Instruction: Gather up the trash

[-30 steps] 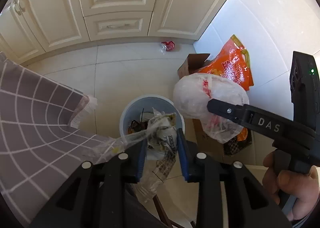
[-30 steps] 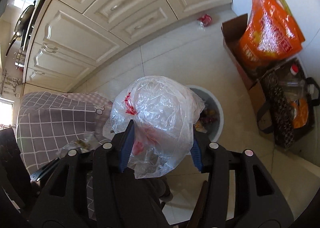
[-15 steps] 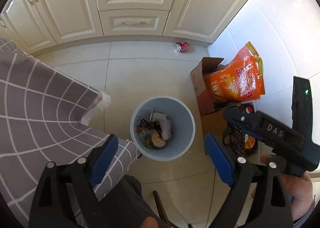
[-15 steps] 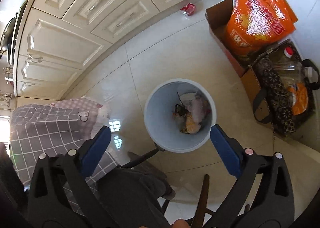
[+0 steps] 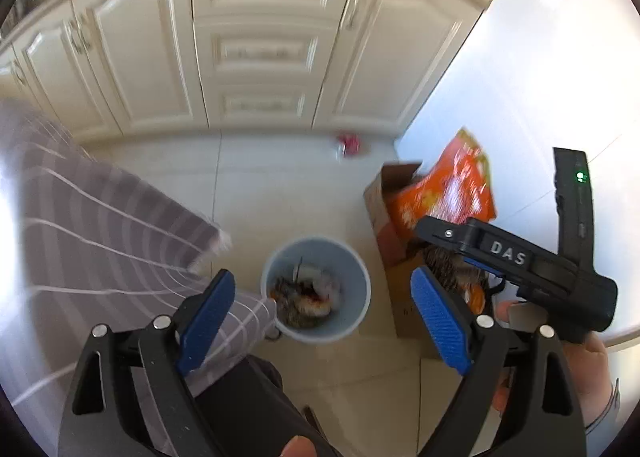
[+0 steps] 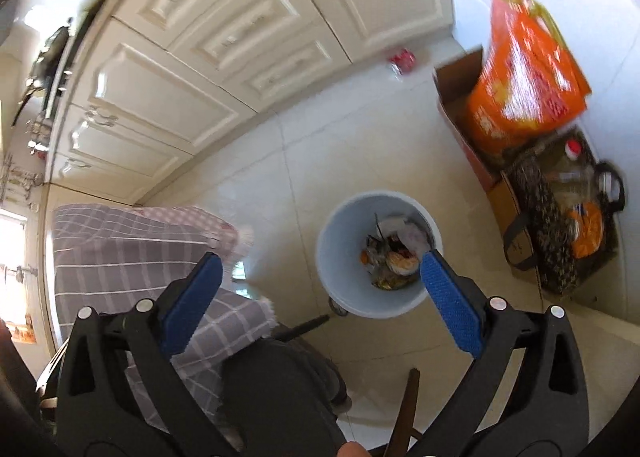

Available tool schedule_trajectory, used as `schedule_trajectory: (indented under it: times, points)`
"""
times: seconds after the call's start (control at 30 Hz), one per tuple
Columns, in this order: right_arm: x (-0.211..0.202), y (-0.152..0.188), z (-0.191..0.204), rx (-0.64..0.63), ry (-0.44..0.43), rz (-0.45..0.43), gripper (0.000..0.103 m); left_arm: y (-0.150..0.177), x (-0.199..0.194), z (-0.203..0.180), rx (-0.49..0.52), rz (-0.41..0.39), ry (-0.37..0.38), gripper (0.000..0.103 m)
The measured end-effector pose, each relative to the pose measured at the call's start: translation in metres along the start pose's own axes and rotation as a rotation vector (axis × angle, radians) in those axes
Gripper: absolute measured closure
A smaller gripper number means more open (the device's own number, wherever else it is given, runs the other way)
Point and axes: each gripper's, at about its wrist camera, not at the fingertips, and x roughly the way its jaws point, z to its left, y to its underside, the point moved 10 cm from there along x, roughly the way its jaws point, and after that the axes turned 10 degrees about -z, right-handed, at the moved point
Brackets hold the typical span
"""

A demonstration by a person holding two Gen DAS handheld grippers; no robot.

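Risk sits mostly with what remains outside the bin: both grippers hang above the pale blue bin (image 6: 378, 253), jaws spread wide and nothing between the pads, so no trash is in hand. Left gripper (image 5: 320, 321) frames the bin from over the checked tablecloth (image 5: 100, 225); right gripper (image 6: 320, 301) looks down on the same bin, its right pad overlapping the rim in view but well above it. Bin holds a heap of wrappers and a whitish bag (image 6: 404, 237), low in the bucket and not near the rim, so spill from overfilling seems unlikely. One red crumpled piece (image 6: 402, 57) lies on the floor tiles near the cabinet base (image 5: 256, 113), well apart from the bin; it is small and blurred, and could be missed or skid on the glossy tile under a hard pinch. Cardboard box (image 6: 460, 97) with the orange bag (image 6: 524, 69) stands close beside the bin; a low reach toward the red scrap could snag the bag or tip the light bin. Tablecloth edge hangs near the left pads and could catch when the left gripper comes down. Frames are motion-blurred, so fine distances are uncertain
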Motion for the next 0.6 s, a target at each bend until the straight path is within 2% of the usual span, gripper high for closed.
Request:
schedule_trajectory:
  times: [0.1, 0.23, 0.33, 0.5, 0.6]
  points:
    - [-0.027, -0.013, 0.035, -0.051, -0.041, -0.057, 0.006, -0.016, -0.039, 0.010, -0.005, -0.082, -0.008, 0.015]
    - [-0.058, -0.017, 0.088, -0.139, -0.103, -0.112, 0.006, -0.032, -0.094, 0.036, -0.014, -0.204, -0.084, 0.014]
    - [-0.080, -0.014, 0.132, -0.203, -0.158, -0.148, 0.006, -0.038, -0.131, 0.062, -0.040, -0.267, -0.137, 0.014]
    - [-0.115, 0.005, 0.209, -0.331, -0.254, -0.189, 0.006, -0.038, -0.187, 0.107, -0.080, -0.325, -0.205, 0.013]
    - [-0.133, 0.023, 0.257, -0.413, -0.308, -0.205, 0.006, -0.033, -0.225, 0.138, -0.103, -0.370, -0.276, 0.012]
